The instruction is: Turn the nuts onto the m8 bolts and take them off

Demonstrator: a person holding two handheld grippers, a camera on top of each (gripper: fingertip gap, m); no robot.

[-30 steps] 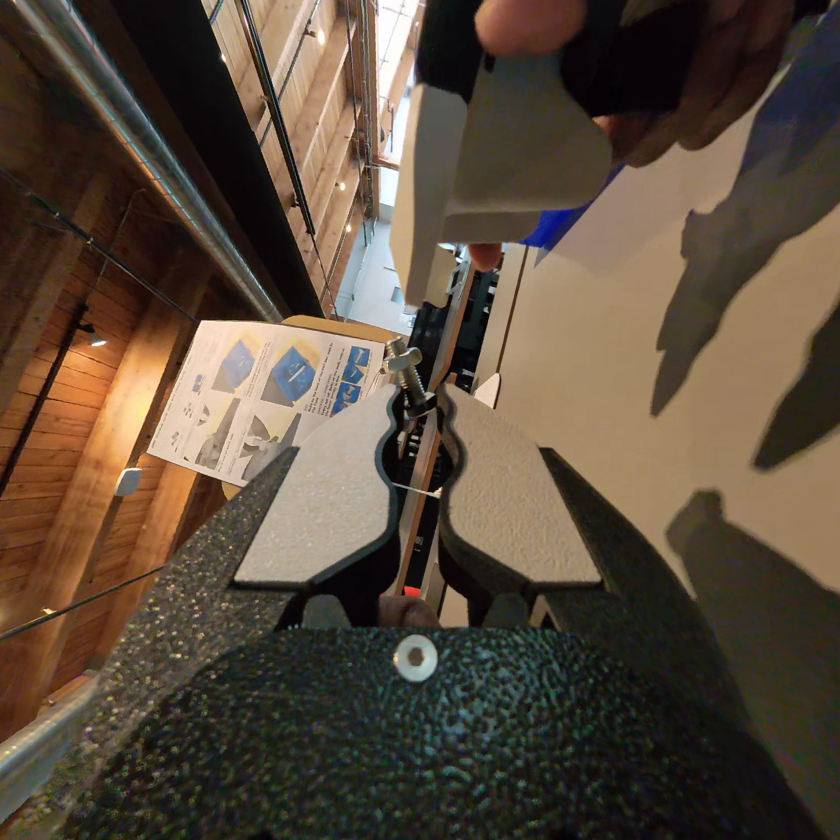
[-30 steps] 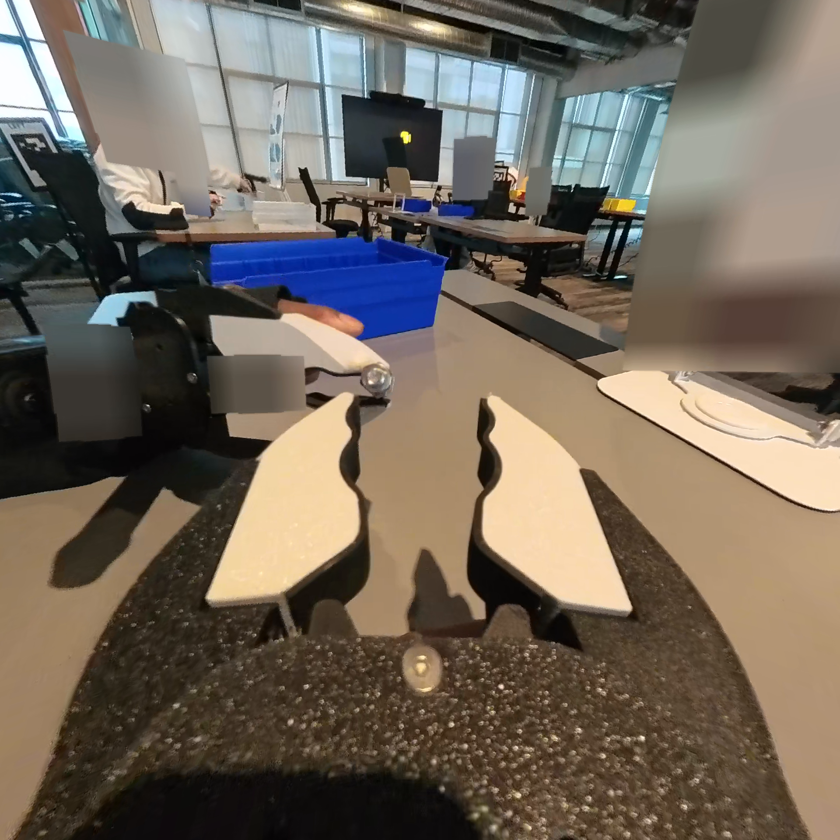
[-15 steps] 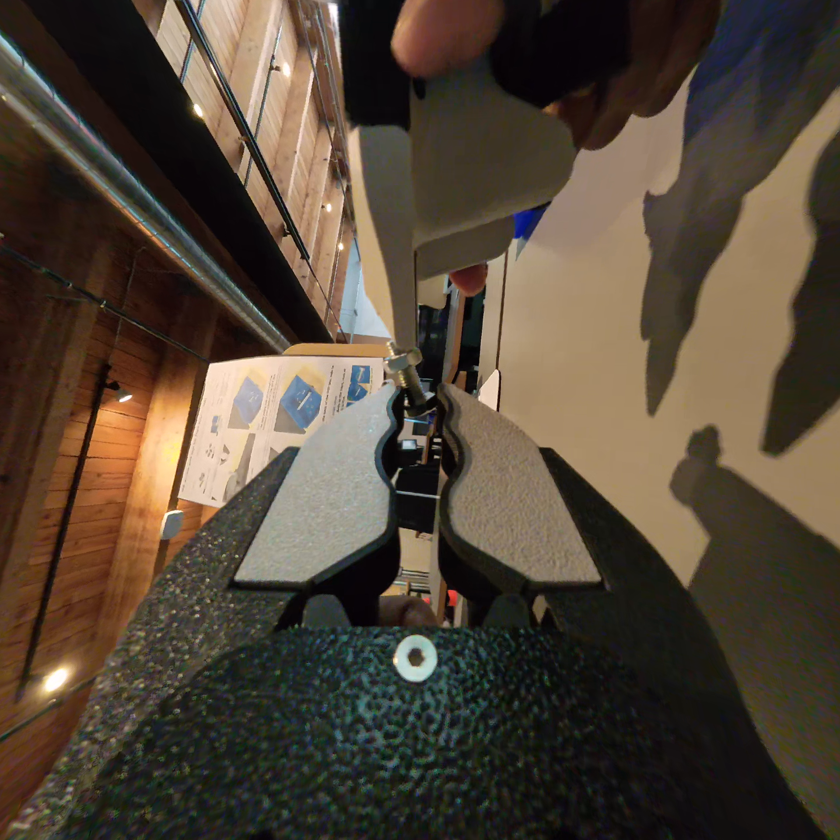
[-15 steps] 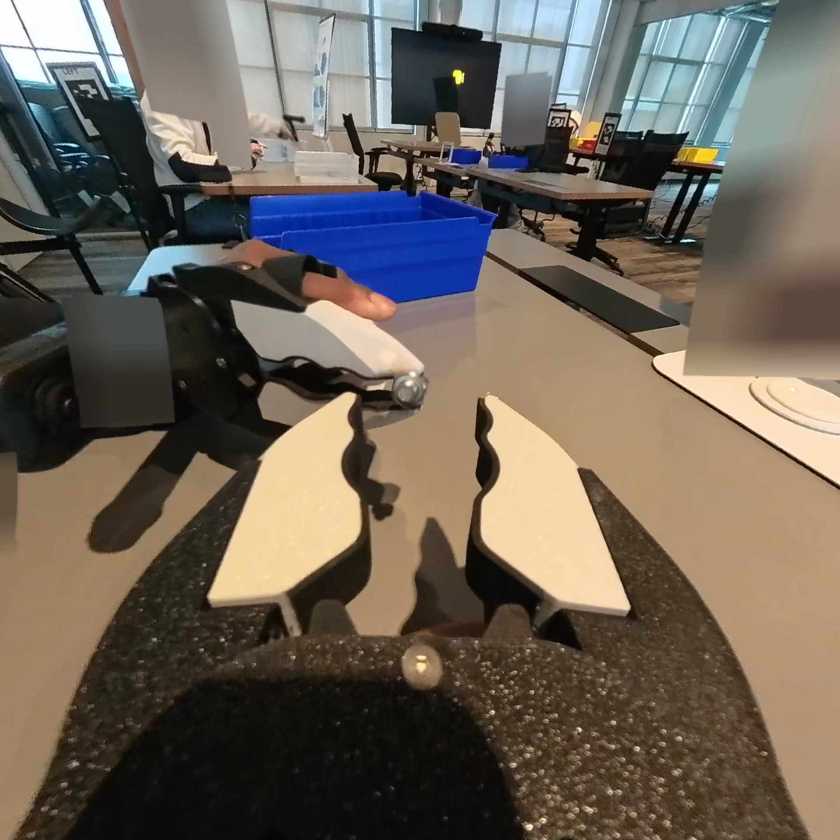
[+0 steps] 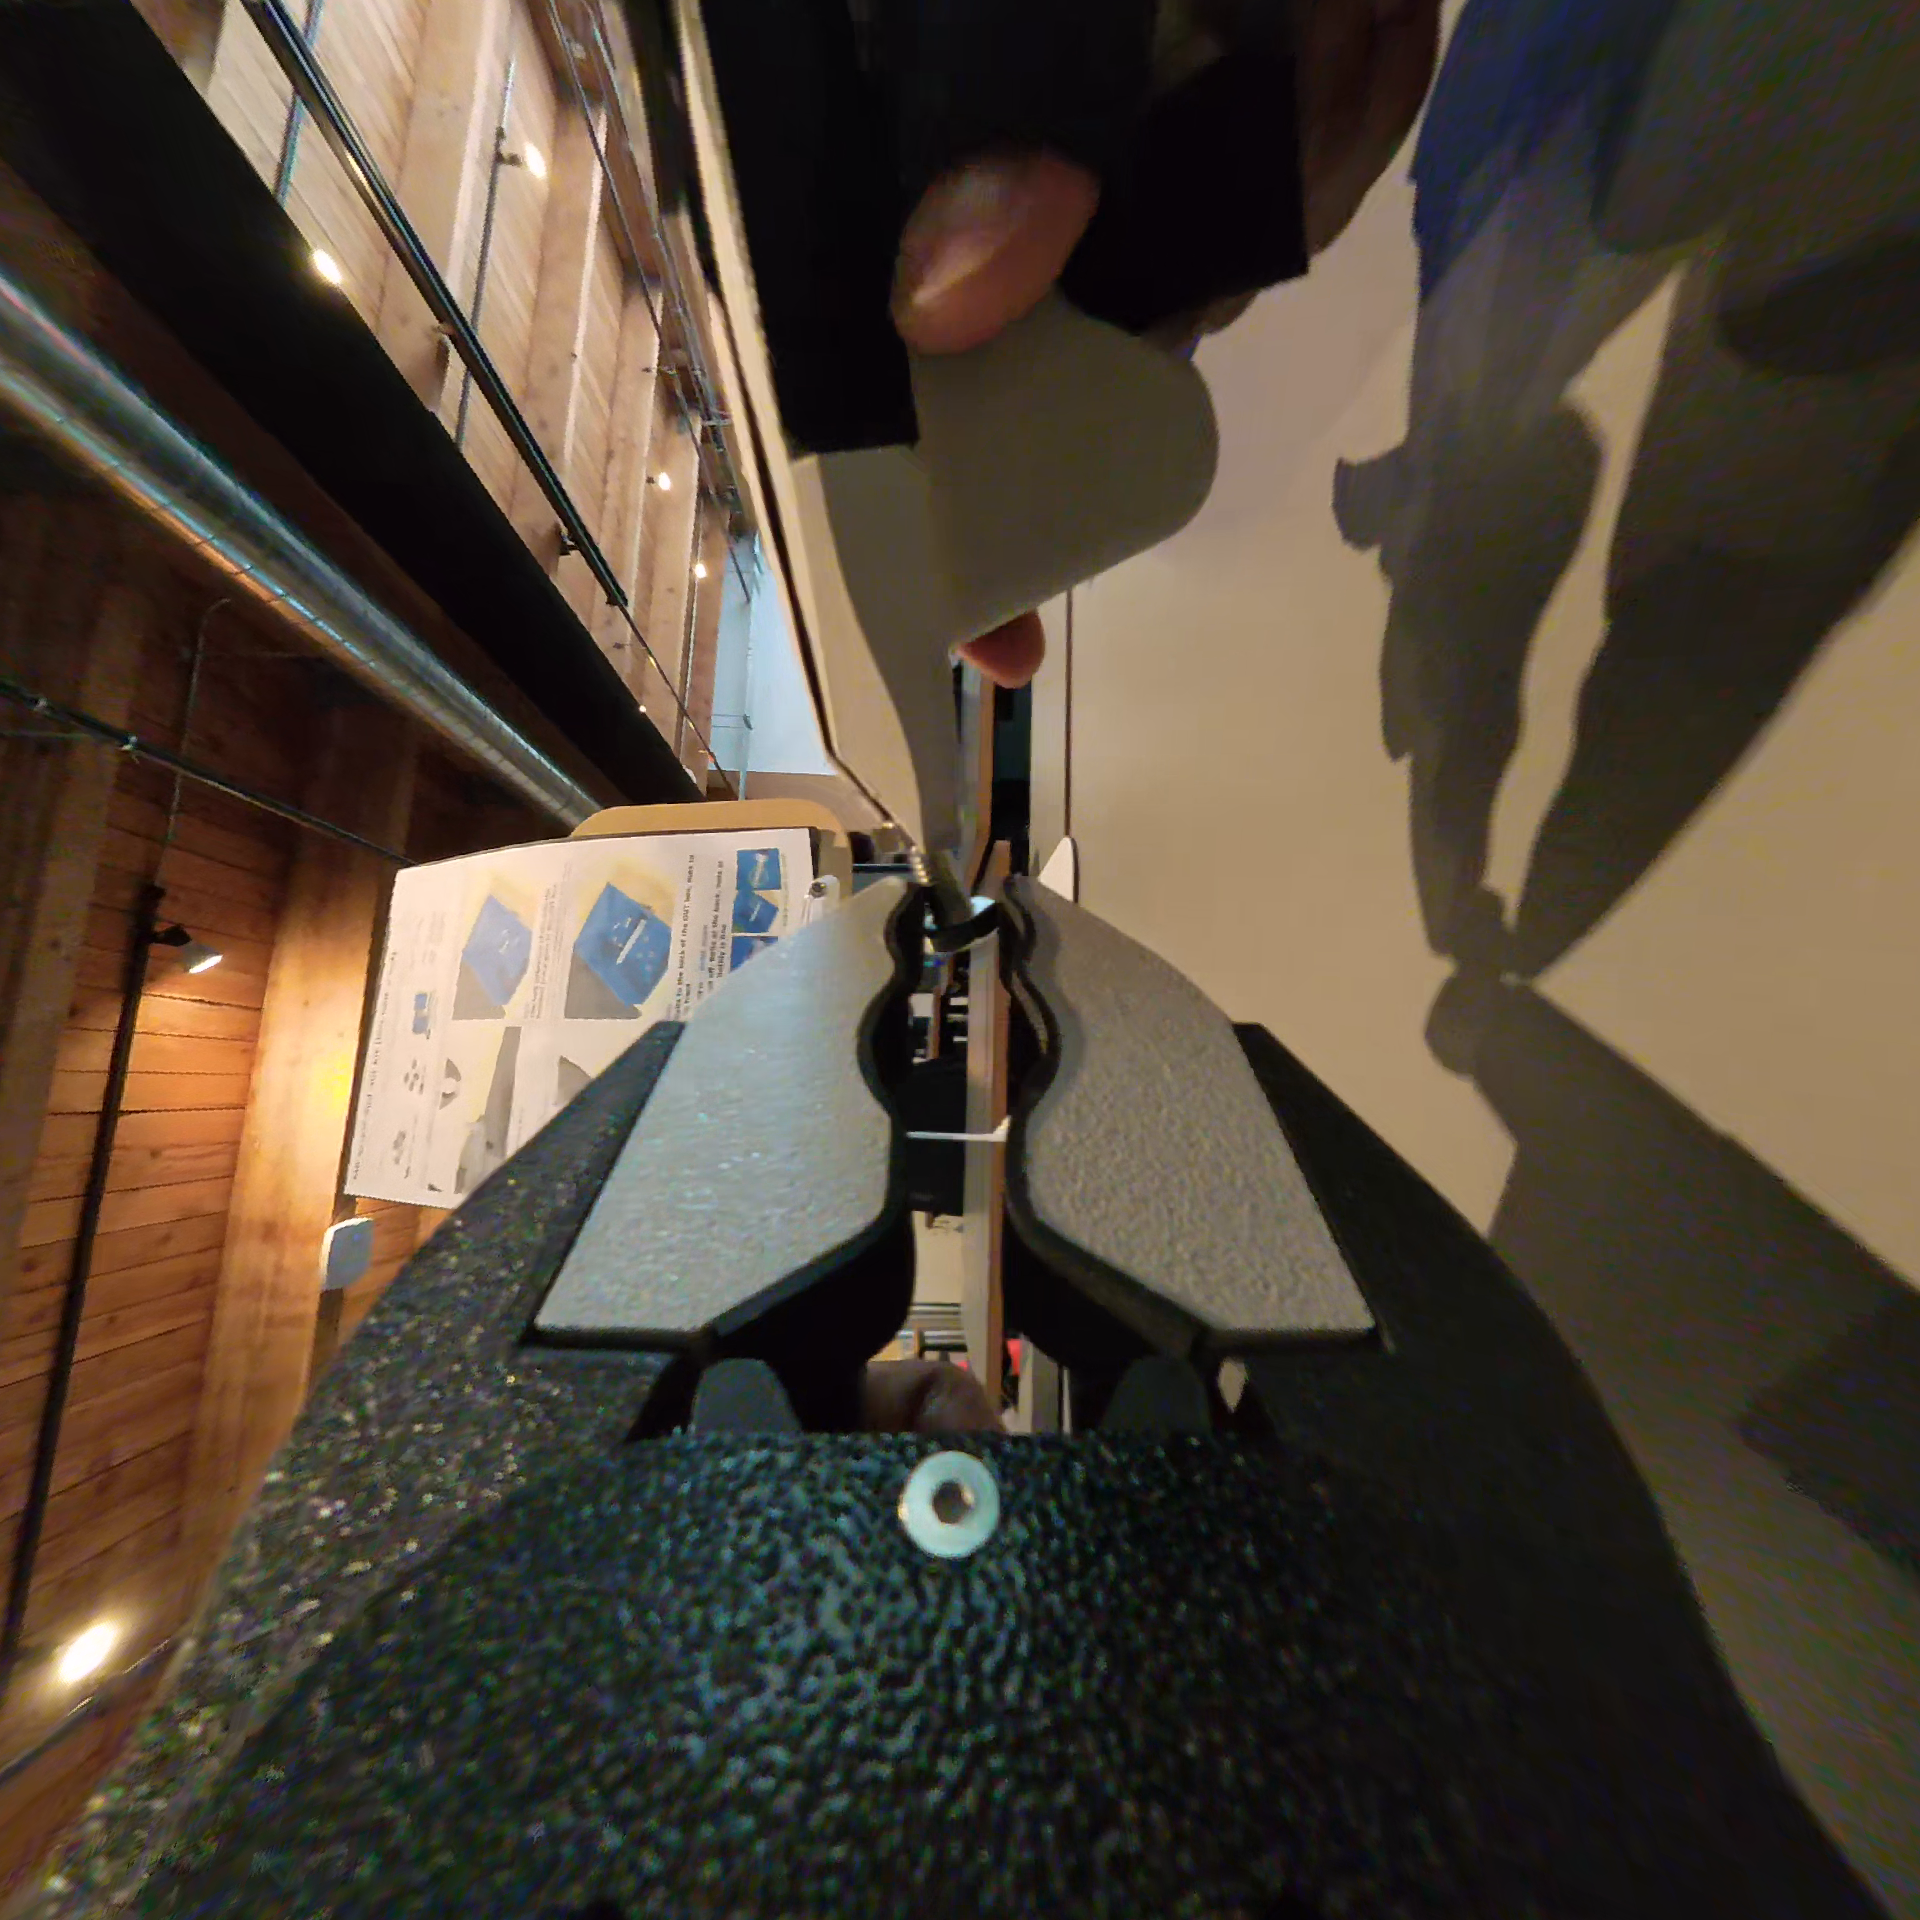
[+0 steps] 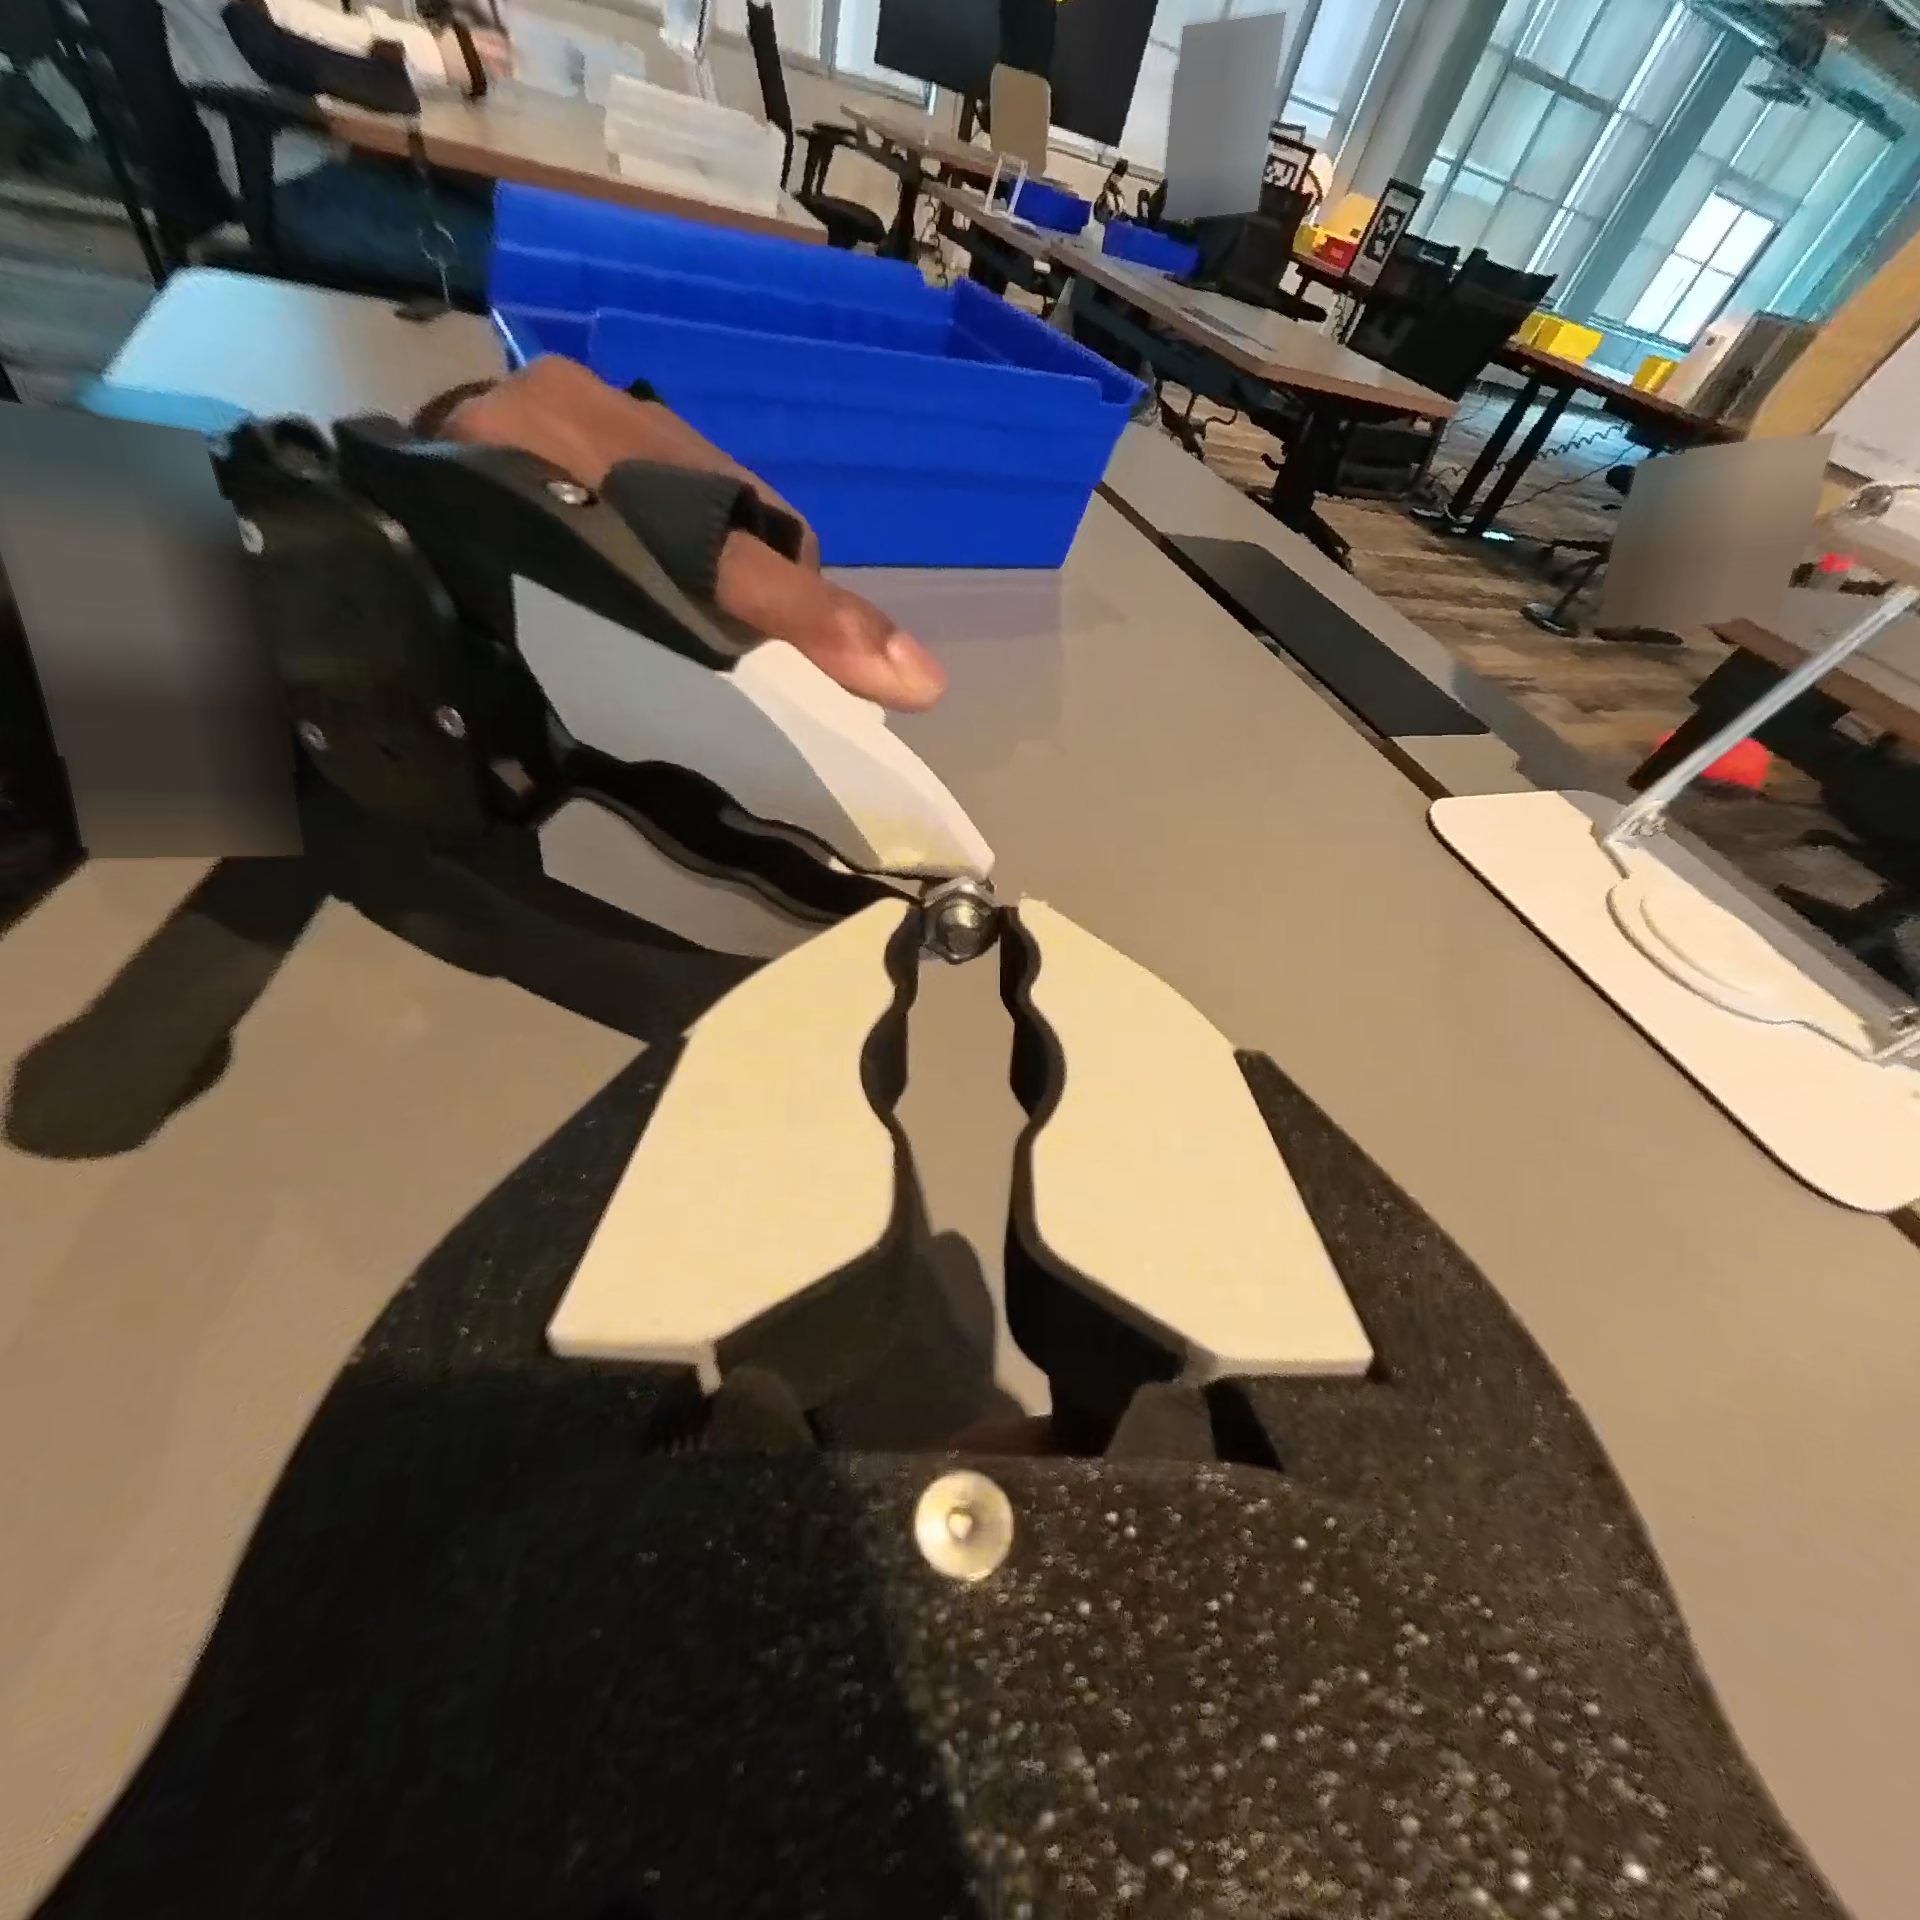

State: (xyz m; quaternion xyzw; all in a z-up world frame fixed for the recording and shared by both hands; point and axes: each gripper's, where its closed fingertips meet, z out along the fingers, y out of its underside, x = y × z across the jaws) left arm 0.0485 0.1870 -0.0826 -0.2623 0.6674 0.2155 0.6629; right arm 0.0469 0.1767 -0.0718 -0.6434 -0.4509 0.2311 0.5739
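My left gripper [image 5: 958, 914] is turned on its side, so the grey table [image 5: 1247, 779] looks like a wall on the right of its view. Its two fingers are pressed close and pinch the bolt [image 5: 940, 896] right at their tips. Only a small bit of the bolt's thread shows there, and a thin black band loops round it.

My right gripper [image 6: 958, 925] comes in from the other way. Its two pale fingers [image 6: 790, 1122] are nearly together and their tips squeeze the nut [image 6: 958, 923]. The nut is shiny and has six sides. I see it end on, with the end of the bolt in its middle. In the same view the left gripper [image 6: 925, 868] reaches in from the left, and one white finger tip touches the top of the nut. A hand [image 6: 644, 488] in a black fingerless glove holds that gripper, with one finger lying flat along it.

So the nut and bolt hang in the air above the table, held between both grippers.

Behind them sits a blue bin [image 6: 810, 416] on the table. A white pad [image 6: 1662, 997] with a clear stand lies off to the right. In the left view a paper sheet [image 5: 561, 997] with blue pictures shows past the fingers.
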